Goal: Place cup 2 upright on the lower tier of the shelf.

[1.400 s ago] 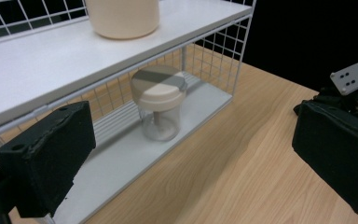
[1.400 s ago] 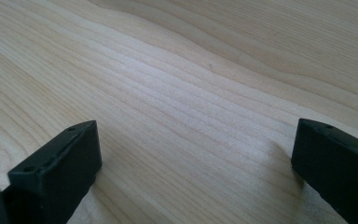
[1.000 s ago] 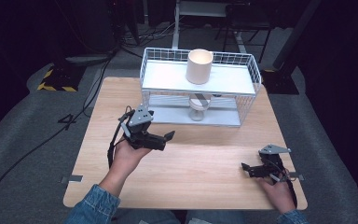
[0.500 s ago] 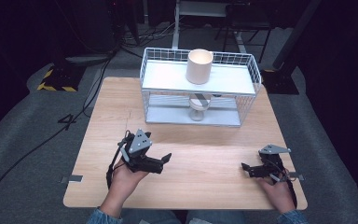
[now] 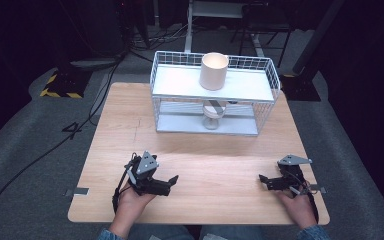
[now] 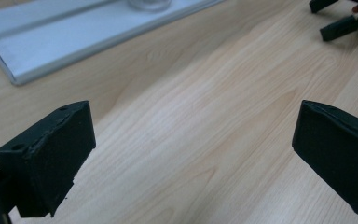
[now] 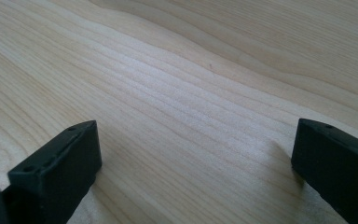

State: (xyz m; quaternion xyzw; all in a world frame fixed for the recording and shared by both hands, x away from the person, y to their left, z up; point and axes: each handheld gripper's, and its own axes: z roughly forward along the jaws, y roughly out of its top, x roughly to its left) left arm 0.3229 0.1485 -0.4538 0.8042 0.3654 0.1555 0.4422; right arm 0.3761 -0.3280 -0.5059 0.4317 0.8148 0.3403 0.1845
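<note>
Inspection at this moment found both tools idle on the wooden table (image 5: 205, 165). The left gripper (image 5: 172, 180) lay near the 7 o'clock corner of the tabletop, its jaws spread wide with nothing between them, pointing toward 3 o'clock. The right gripper (image 5: 263, 180) lay near the 5 o'clock corner, jaws likewise spread wide and empty, resting low over bare wood, as its own view confirmed (image 7: 193, 154). In the left gripper view (image 6: 193, 158) the white base of the wire rack (image 6: 74, 42) ran across 11 o'clock and the other gripper showed at 1 o'clock.

The wire rack (image 5: 267, 75) stood at the 12 o'clock edge of the table. A pale cup (image 5: 214, 71) stood upright on its upper shelf. A glass (image 5: 213, 114) stood on the lower shelf, directly below the cup.

Judgement: the cup and the glass both appeared settled in the rack, well apart from either tool. The placing work looked complete, or at a pause; nothing remained on the open tabletop to be stowed. Whether a further item was due could not be told
</note>
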